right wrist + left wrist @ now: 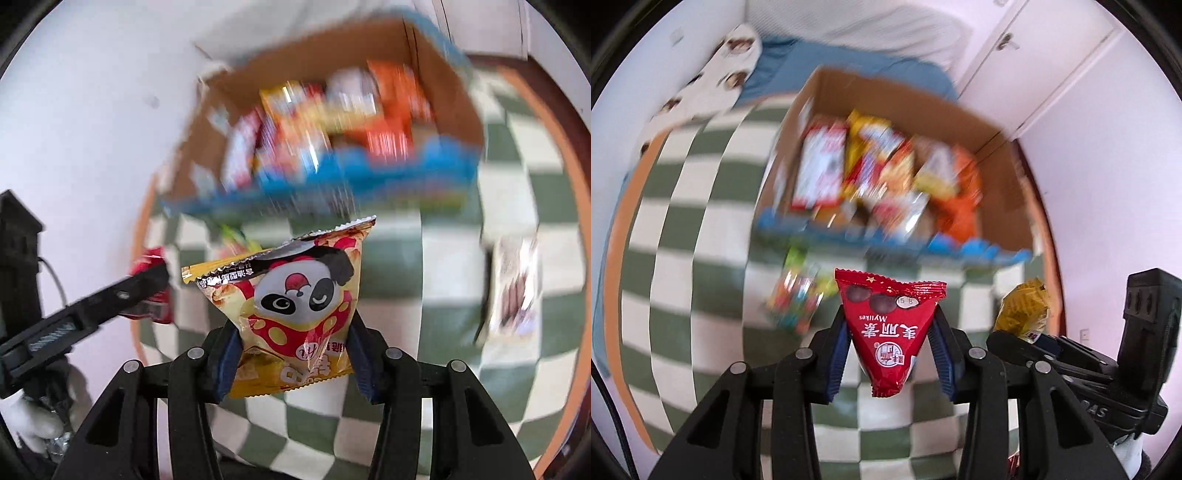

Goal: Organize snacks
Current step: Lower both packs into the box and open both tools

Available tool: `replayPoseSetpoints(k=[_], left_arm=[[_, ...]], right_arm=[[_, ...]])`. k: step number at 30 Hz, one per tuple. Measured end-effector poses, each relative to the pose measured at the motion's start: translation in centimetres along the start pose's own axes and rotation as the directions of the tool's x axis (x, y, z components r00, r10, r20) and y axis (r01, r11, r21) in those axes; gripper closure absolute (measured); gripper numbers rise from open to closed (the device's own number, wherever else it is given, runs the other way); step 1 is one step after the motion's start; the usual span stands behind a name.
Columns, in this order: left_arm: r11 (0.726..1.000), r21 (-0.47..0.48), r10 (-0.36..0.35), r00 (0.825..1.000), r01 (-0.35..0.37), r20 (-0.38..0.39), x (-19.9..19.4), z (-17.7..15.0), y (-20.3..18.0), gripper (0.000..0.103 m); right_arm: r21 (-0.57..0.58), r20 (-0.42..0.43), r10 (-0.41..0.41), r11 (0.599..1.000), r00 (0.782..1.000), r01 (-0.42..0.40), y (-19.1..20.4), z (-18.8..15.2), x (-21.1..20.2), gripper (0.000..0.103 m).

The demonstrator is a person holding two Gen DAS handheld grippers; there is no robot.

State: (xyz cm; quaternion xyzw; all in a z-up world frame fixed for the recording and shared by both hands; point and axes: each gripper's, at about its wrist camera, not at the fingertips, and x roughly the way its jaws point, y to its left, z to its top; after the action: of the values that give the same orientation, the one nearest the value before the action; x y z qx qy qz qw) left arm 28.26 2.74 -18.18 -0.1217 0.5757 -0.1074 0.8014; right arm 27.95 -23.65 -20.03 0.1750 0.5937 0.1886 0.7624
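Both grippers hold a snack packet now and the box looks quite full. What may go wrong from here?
1. The left gripper pinches the red Mylikes packet only at its narrow lower part, so it may slip out.
2. The cardboard box is already crowded, so new packets may land on top or slide out.
3. The right gripper, holding the panda snack bag, is close beside the left one; they may collide at the box.
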Motion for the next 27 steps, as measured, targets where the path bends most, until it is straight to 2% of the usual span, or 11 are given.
replayPoseSetpoints(k=[2, 4, 8, 12, 16, 18, 19, 21, 22, 24, 27], left_arm=[[0.999, 0.032, 0.000, 1.000, 0.000, 0.014, -0.5, 2.5, -1.0, 0.065], [0.999, 0.040, 0.006, 1.000, -0.007, 0.024, -0.6, 5.0, -1.2, 0.065], [1.000, 0.027, 0.003, 1.000, -0.002, -0.029, 2.2, 9.4, -1.3, 0.065], [1.000, -0.007, -0.020, 0.994, 0.020, -0.110, 6.1, 12.0, -1.4, 0.065], [1.000, -0.003, -0.030, 0.986, 0.030, -0.164, 9.0, 12.8, -2.7, 0.065], [0.999, 0.015, -0.030, 0.979, 0.033, -0.199, 10.5, 12.9, -3.5, 0.063], [0.999, 0.018, -0.026, 0.974, 0.031, -0.227, 11.4, 12.9, -3.8, 0.061], [0.999, 0.007, -0.031, 0.957, 0.035, -0.288, 13.0, 12.9, -4.0, 0.051], [0.999, 0.008, -0.039, 0.955, 0.043, -0.294, 13.3, 12.9, -4.1, 0.049], [0.999, 0.036, -0.012, 0.960, 0.023, -0.281, 13.5, 12.8, -4.4, 0.037], [0.999, 0.044, -0.006, 0.963, 0.018, -0.269, 13.4, 12.7, -4.6, 0.034]], right_arm=[[-0.015, 0.048, 0.011, 1.000, 0.999, -0.010, 1.1, 2.7, -1.5, 0.049], [-0.036, 0.081, -0.015, 0.999, 0.997, 0.018, 1.9, 5.6, -1.9, 0.049], [-0.043, 0.087, -0.084, 0.995, 0.993, 0.088, 1.8, 10.0, -0.4, 0.049], [-0.014, 0.042, -0.156, 0.988, 0.987, 0.157, -0.5, 12.6, 1.5, 0.049], [0.000, 0.002, -0.206, 0.979, 0.979, 0.206, -3.3, 13.5, 2.1, 0.049], [0.014, -0.056, -0.218, 0.976, 0.974, 0.219, -4.4, 13.9, 3.3, 0.048], [0.033, -0.076, -0.228, 0.972, 0.971, 0.231, -5.0, 13.9, 3.9, 0.044], [0.038, -0.089, -0.271, 0.961, 0.958, 0.275, -5.8, 14.1, 4.6, 0.023], [0.025, -0.094, -0.306, 0.950, 0.947, 0.310, -6.1, 14.2, 4.9, 0.008], [0.026, -0.098, -0.318, 0.946, 0.943, 0.322, -6.5, 14.0, 4.9, 0.006], [0.034, -0.097, -0.319, 0.946, 0.943, 0.323, -7.1, 13.6, 4.9, 0.006]])
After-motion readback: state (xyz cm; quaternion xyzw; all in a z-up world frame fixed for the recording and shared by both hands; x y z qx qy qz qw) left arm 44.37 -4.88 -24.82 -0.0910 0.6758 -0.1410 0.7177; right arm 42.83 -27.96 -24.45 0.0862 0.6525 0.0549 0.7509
